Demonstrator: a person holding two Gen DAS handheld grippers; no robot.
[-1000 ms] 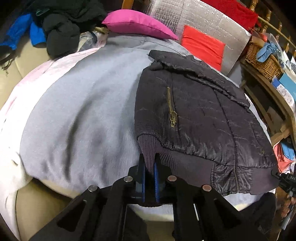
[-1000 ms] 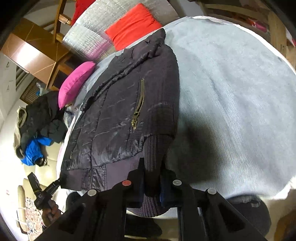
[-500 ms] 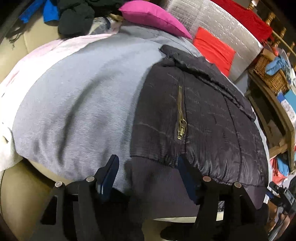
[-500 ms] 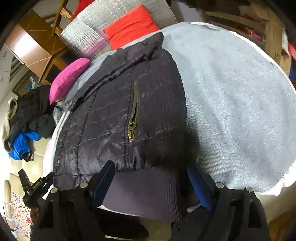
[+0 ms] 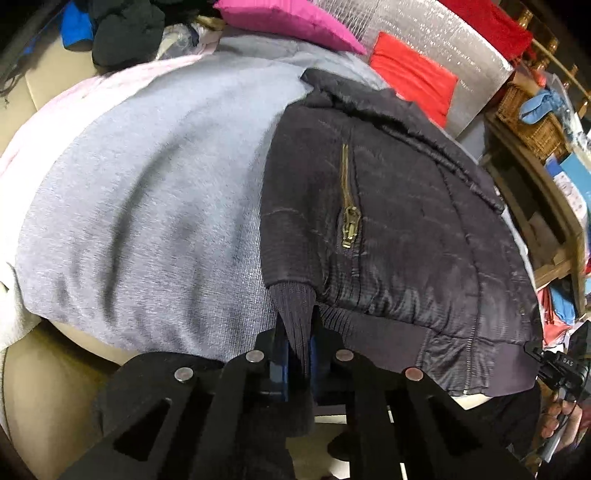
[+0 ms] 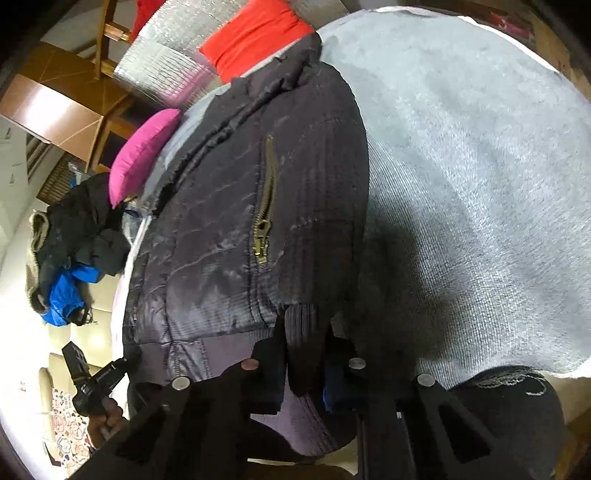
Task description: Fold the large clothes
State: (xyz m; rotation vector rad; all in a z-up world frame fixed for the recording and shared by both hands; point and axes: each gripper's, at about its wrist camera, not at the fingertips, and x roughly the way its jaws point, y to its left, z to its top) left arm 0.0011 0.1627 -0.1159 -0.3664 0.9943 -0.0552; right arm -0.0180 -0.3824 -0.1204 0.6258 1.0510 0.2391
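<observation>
A dark quilted jacket point(image 5: 399, 221) with a brass pocket zipper point(image 5: 349, 225) lies on a grey blanket point(image 5: 155, 192). It also shows in the right wrist view point(image 6: 229, 221), on the same blanket point(image 6: 472, 147). My left gripper point(image 5: 297, 325) is shut on a ribbed knit cuff point(image 5: 293, 299) at the jacket's near left corner. My right gripper point(image 6: 304, 332) is shut on a ribbed cuff point(image 6: 301, 321) at the jacket's near right corner. The other gripper appears at the edge of each view.
A pink pillow point(image 5: 280, 18), a red cushion point(image 5: 413, 74) and a silver foil panel point(image 5: 443, 40) lie behind the jacket. Dark and blue clothes point(image 6: 70, 251) are piled at the left. A wicker basket point(image 5: 532, 114) stands on wooden furniture at the right.
Half a second ago both grippers were open over the jacket's hem. Both have since shut on the ribbed cuffs, as they were one second ago.
</observation>
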